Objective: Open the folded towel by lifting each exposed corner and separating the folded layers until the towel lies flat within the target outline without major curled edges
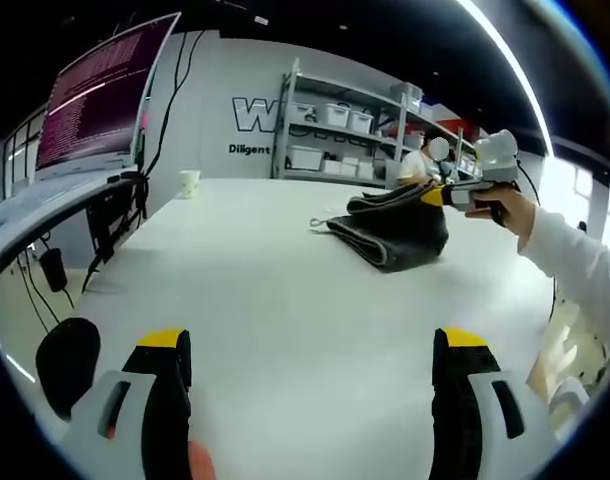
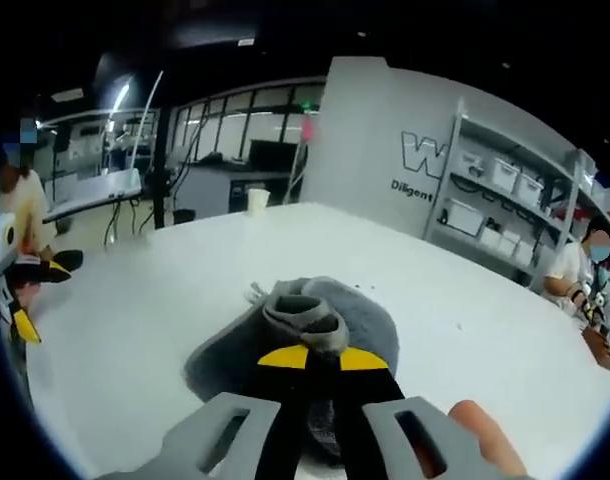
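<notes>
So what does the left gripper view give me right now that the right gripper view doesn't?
Left gripper view: the left gripper with its jaws wide apart over bare table, a monitor full of text at the table edge, and the right gripper from the side, lifting a towel layer off the stack.

Right gripper view: the close grip itself, the right gripper shut on a bunched fold of the towel, plus a windowed room behind.

Both: the grey towel, the white table, a paper cup and the shelves.
</notes>
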Tool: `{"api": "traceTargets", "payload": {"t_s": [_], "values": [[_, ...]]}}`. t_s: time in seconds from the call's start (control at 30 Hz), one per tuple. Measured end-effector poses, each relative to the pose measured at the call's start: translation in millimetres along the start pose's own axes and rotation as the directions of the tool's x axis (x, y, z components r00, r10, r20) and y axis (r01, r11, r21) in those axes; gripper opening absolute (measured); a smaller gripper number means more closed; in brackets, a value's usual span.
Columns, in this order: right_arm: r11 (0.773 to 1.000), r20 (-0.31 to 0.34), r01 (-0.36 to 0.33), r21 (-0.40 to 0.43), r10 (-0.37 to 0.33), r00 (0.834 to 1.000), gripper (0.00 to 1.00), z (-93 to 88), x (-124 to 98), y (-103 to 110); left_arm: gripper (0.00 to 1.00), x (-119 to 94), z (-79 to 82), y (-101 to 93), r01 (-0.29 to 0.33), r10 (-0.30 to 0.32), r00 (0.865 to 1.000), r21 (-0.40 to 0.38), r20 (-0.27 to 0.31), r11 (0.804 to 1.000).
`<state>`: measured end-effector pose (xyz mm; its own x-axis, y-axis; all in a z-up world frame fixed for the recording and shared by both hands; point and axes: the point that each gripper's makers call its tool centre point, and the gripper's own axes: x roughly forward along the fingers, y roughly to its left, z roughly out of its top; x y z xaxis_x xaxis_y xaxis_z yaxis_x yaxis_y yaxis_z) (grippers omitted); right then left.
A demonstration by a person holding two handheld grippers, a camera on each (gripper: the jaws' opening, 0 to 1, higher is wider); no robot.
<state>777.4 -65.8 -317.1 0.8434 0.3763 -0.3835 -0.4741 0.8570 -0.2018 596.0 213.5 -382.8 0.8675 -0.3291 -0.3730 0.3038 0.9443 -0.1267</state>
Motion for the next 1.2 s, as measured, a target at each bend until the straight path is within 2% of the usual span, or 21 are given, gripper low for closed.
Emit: {"api": "traceTargets", "payload": {"t_s": [0.4, 0.57, 1.2], "values": [[0.996, 0.02, 0.079, 0.033, -0.08, 0.997, 0.01, -0.6, -9.6, -30.2, 1.0, 2.2, 0.5, 0.0, 0.001, -0.001, 1.0, 0.003, -0.01, 1.0], [0.994, 0.029, 0.1, 0.049, -0.101, 0.994, 0.01, -1.3, -13.1, -41.1, 1.0, 0.7, 2.0, 1.7, -0.016, 0.016, 1.0, 0.004, -0.01, 1.0], [0.98, 0.025, 0.171, 0.1, -0.174, 0.984, 0.01, -20.4, -25.9, -79.5, 1.0, 6.2, 5.6, -12.8, 0.001, 0.0, 1.0, 0.035, -0.022, 0.999]]}}
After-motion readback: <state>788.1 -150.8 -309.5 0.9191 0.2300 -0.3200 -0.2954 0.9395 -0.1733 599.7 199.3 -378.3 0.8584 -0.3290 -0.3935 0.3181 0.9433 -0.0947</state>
